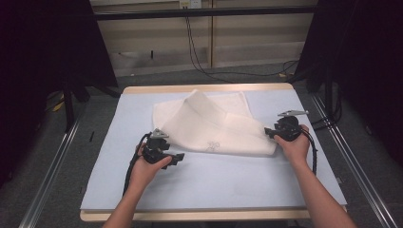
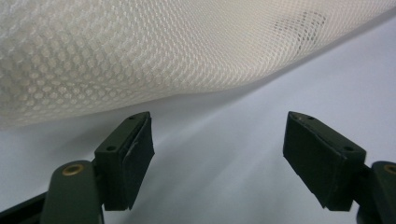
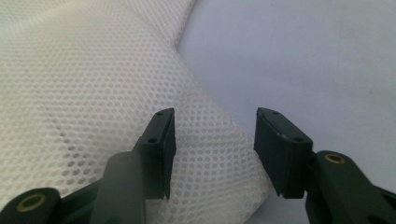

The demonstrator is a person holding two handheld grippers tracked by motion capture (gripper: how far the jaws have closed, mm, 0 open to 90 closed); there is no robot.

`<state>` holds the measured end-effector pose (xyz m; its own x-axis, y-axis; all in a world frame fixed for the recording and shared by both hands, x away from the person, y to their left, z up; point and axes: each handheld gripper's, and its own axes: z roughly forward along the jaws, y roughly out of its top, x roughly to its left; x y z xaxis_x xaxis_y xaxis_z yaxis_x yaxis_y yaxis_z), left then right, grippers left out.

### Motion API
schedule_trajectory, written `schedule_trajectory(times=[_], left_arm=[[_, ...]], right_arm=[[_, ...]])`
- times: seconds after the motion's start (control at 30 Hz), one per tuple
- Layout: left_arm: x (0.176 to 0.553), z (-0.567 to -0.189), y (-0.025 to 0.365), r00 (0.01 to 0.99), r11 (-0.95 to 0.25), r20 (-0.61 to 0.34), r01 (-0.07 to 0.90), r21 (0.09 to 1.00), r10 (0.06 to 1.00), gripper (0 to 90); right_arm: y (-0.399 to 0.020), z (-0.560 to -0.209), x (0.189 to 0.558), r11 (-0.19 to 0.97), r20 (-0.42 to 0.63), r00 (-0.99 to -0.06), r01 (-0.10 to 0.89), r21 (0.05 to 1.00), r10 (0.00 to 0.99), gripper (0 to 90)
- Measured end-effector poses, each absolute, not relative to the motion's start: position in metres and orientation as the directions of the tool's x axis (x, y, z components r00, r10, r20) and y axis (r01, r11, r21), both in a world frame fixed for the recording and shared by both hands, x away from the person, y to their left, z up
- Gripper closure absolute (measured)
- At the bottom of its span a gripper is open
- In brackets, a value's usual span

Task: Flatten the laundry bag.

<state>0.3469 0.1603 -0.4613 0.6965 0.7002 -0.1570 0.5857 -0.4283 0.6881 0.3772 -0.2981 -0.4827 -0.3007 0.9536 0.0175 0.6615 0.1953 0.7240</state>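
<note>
I am watching the cream mesh cloth (image 1: 216, 126) lying folded and rumpled on the pale blue table mat (image 1: 214, 183), grey floor surrounding it. My left gripper (image 2: 219, 154) is gaping wide, holding nothing, while my right gripper (image 3: 215, 149) is standing open over the cloth's corner, gripping nothing.

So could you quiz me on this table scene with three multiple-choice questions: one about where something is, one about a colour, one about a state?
1. Where does the mesh cloth lie on the table?
A. between the two grippers, toward the far edge
B. at the near edge
C. hanging off the left side

2. What colour is the cloth?
A. blue
B. off-white
C. black

3. How do the jaws of the left gripper stand?
A. clamped on the cloth
C. shut on nothing
B. open, with nothing between them

Answers:
1 A: the high view shows it between the left gripper and the right gripper.
2 B: it is pale cream in every view.
3 B: the left gripper view shows bare table between them.
</note>
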Motion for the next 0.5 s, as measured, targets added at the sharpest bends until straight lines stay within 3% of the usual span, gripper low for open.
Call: schedule_trajectory(times=[0.17, 0.2, 0.23, 0.3, 0.33, 0.5], left_arm=[[0.3473, -0.4619, 0.1590, 0.697, -0.430, -0.164, 0.591, 0.683, 0.698, 24.2], [0.3479, -0.4619, 0.1596, 0.700, -0.439, -0.157, 0.589, 0.679, 0.696, 24.1], [0.3475, -0.4622, 0.1591, 0.694, -0.429, -0.161, 0.592, 0.682, 0.702, 24.1], [0.3476, -0.4617, 0.1598, 0.701, -0.439, -0.159, 0.590, 0.678, 0.696, 24.1], [0.3464, -0.4614, 0.1594, 0.693, -0.431, -0.159, 0.593, 0.680, 0.703, 24.0], [0.3451, -0.4609, 0.1596, 0.694, -0.425, -0.162, 0.590, 0.687, 0.701, 24.0]], right_arm=[[-0.2984, -0.4878, 0.3811, 0.207, 0.023, -0.321, 0.661, 0.721, 0.947, 48.2], [-0.2997, -0.4884, 0.3810, 0.195, 0.033, -0.318, 0.657, 0.729, 0.948, 63.6], [-0.3010, -0.4888, 0.3801, 0.194, 0.037, -0.324, 0.650, 0.735, 0.945, 69.3], [-0.3025, -0.4895, 0.3800, 0.185, 0.050, -0.328, 0.646, 0.740, 0.943, 71.3], [-0.3033, -0.4893, 0.3781, 0.189, 0.058, -0.342, 0.644, 0.741, 0.938, 87.0], [-0.2997, -0.4870, 0.3766, 0.215, 0.040, -0.357, 0.645, 0.734, 0.933, 90.0]])
